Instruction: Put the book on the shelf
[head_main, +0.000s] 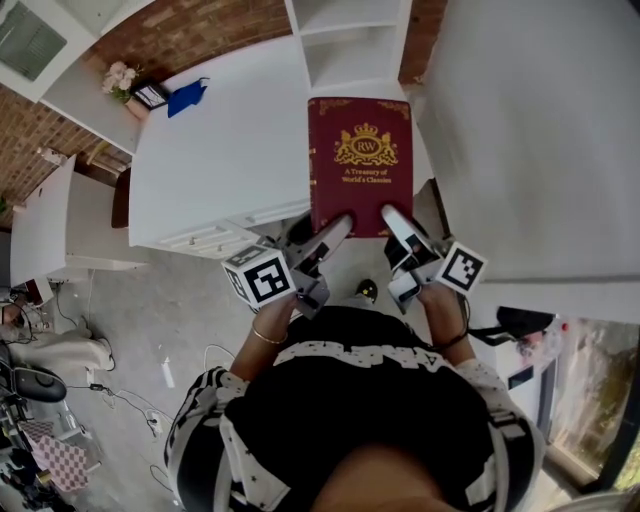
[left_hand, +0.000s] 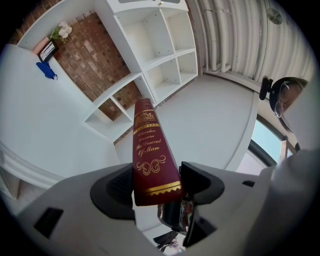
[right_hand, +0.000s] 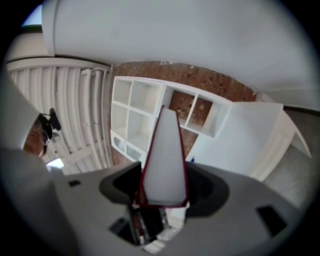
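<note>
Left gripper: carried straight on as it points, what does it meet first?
Probably the white shelf unit, with the held book's far end arriving before the left gripper; the gap is hard to judge.

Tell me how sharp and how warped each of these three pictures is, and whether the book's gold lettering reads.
Head view: even daylight, mild bowing of straight edges, the gold title on the book reads clearly. Left gripper view: black round border, shelf lines curve strongly, spine lettering crisp. Right gripper view: softest of the three, the book's page edge a pale blur, no lettering in sight.
</note>
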